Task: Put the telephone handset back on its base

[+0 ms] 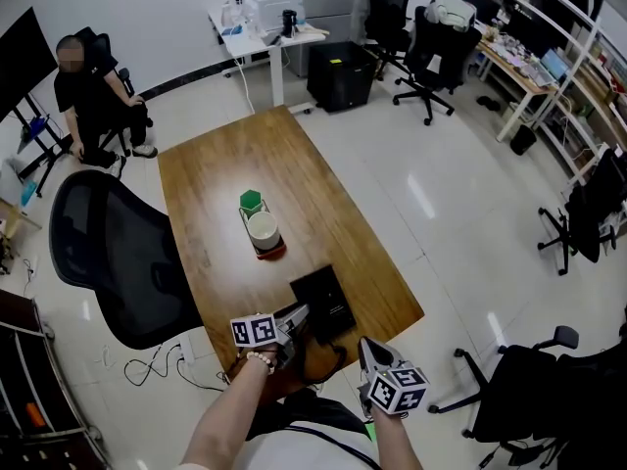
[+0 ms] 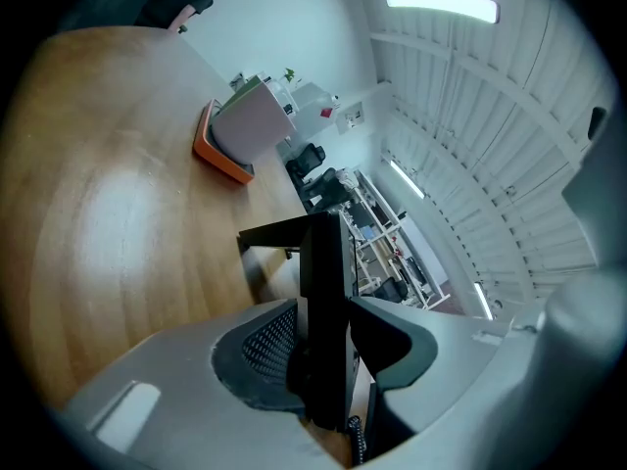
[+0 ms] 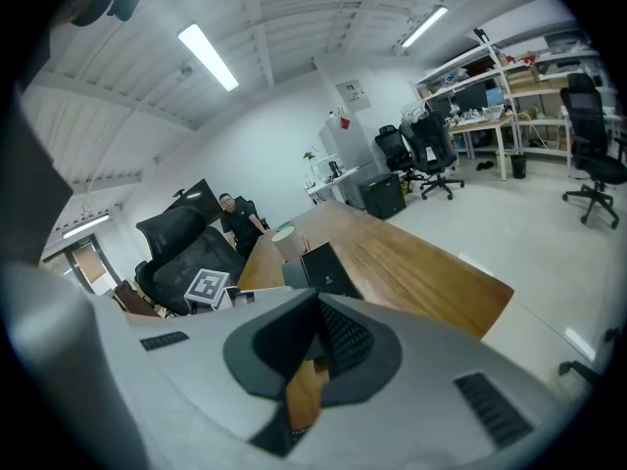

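The black telephone base (image 1: pixel 328 297) sits on the wooden table (image 1: pixel 235 179) near its front edge. My left gripper (image 1: pixel 297 318) is at the base's front left corner. In the left gripper view the black handset (image 2: pixel 328 292) stands edge-on between the two pads, and the jaws of the left gripper (image 2: pixel 328 351) look spread with a thin dark gap on the left side. Its coiled cord (image 2: pixel 358 446) shows below, and the base (image 2: pixel 277 234) lies just beyond. My right gripper (image 1: pixel 372 353) hovers off the table's front corner, its tips (image 3: pixel 318 300) together with nothing between them.
A white cup in an orange holder (image 1: pixel 264 234) and a green block (image 1: pixel 252 201) stand mid-table. A black office chair (image 1: pixel 113 258) is at the table's left side. A person (image 1: pixel 90 91) sits at the far left. More chairs and desks ring the room.
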Demonstrator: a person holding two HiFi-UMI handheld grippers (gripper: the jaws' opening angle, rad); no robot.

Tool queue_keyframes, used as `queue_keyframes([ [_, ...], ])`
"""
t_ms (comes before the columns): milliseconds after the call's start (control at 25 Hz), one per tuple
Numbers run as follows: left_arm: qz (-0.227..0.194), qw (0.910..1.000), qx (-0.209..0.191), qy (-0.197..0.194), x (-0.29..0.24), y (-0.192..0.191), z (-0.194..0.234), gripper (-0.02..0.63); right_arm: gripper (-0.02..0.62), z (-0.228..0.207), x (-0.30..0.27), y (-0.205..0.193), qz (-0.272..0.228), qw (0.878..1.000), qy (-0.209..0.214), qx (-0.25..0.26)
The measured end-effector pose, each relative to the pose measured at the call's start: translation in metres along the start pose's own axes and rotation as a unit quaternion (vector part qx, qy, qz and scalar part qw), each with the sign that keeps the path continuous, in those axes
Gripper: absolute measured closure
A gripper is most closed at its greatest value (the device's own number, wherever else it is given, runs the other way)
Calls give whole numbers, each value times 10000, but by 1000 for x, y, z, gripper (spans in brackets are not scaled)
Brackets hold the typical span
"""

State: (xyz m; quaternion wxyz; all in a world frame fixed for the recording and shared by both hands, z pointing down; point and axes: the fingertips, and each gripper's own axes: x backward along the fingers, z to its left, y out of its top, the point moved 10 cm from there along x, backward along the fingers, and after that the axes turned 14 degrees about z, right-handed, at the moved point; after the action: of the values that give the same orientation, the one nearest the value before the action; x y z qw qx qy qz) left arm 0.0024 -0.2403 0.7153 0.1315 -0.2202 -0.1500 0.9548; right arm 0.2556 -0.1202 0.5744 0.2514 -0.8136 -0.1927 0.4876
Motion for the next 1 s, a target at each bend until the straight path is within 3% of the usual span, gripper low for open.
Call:
queue_keyframes([
  [200, -547, 9984, -148, -31, 45, 1, -16, 434, 592, 6, -4, 0, 14, 10000, 72, 43],
  [280, -851, 9960, -269, 55, 74, -1, -25, 517, 592, 8, -5, 0, 9, 9999, 95, 63],
  [360, -1050, 9931, -411, 316, 102, -5, -34, 601, 592, 11, -5, 0, 13, 9999, 105, 117],
  [440, -1115, 9891, -486, 832, 126, -12, -40, 601, 592, 15, -5, 1, 6, 9998, 99, 179],
  [560, -991, 9789, -621, 1676, 154, -25, -47, 601, 592, 24, -2, 1, -54, 9997, 66, 230],
  [640, -856, 9733, -831, 1963, 166, -31, -54, 601, 592, 33, 0, 0, -125, 9996, 43, 258],
  [1000, -256, 9619, -1646, 2167, 202, -57, -94, 601, 592, 90, 11, -24, -285, 9990, -186, 277],
])
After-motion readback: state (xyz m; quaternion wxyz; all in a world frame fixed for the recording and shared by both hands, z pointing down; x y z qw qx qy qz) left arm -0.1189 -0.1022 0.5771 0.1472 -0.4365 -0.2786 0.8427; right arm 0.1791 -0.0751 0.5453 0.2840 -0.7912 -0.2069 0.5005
